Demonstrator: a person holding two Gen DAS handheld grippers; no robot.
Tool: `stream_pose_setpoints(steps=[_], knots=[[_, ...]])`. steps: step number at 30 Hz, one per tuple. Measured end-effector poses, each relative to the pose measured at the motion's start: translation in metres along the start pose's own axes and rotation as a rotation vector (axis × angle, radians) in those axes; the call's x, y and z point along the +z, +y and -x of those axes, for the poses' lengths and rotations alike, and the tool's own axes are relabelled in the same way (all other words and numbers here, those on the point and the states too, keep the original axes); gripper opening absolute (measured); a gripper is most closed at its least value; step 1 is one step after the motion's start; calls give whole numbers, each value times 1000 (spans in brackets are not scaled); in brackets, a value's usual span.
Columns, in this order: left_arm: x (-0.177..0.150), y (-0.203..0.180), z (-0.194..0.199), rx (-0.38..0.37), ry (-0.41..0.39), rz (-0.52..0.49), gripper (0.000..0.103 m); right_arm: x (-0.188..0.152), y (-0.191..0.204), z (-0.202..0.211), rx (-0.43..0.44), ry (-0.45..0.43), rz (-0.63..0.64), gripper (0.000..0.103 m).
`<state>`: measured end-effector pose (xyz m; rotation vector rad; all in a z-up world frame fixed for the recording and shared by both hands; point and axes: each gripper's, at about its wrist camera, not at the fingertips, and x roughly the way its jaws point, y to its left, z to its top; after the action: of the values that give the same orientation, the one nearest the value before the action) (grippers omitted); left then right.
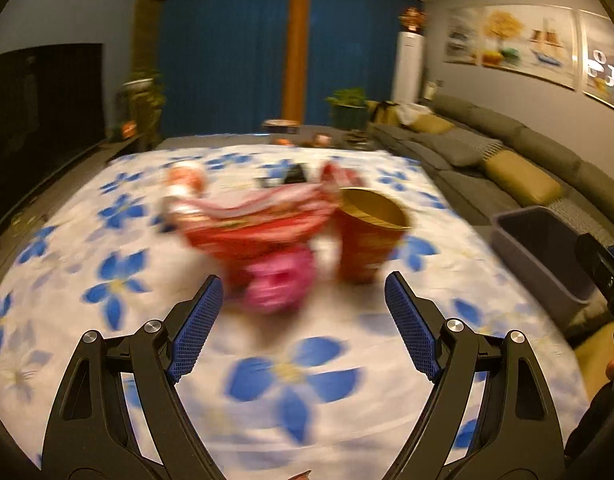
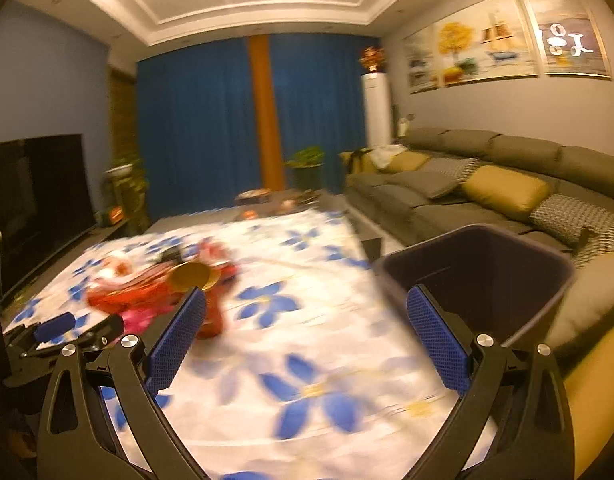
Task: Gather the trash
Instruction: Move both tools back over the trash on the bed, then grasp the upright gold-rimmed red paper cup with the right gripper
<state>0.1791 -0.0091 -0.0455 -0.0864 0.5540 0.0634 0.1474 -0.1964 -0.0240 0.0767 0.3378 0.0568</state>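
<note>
Just beyond the spread, empty left hand-held gripper [image 1: 303,300] lies blurred pink trash [image 1: 277,280].

Red paper cup [image 1: 369,236] upright beside crumpled red wrapper [image 1: 259,224], pink wad [image 1: 277,280] in front; dark bin [image 1: 543,248] off table edge.

Blue curtains [image 2: 211,120] cover the far wall, a grey sofa [image 2: 487,184] with yellow cushions runs along the right, a dark TV [image 2: 31,192] stands left.
</note>
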Motion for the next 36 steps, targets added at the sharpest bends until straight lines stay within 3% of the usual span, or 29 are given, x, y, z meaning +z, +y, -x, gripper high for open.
stream_pose_setpoints(steps=[6,14,28,36], knots=[[-7,62,17,103,-14,55,82,-9,55,-15,52,37,47,97],[-8,111,20,139,-6,125,81,-17,95,-37,69,76,83,96],[0,112,-4,97,10,127,81,-16,99,-102,10,152,78,92],[9,108,-19,75,8,129,81,-13,102,-138,24,184,65,89]])
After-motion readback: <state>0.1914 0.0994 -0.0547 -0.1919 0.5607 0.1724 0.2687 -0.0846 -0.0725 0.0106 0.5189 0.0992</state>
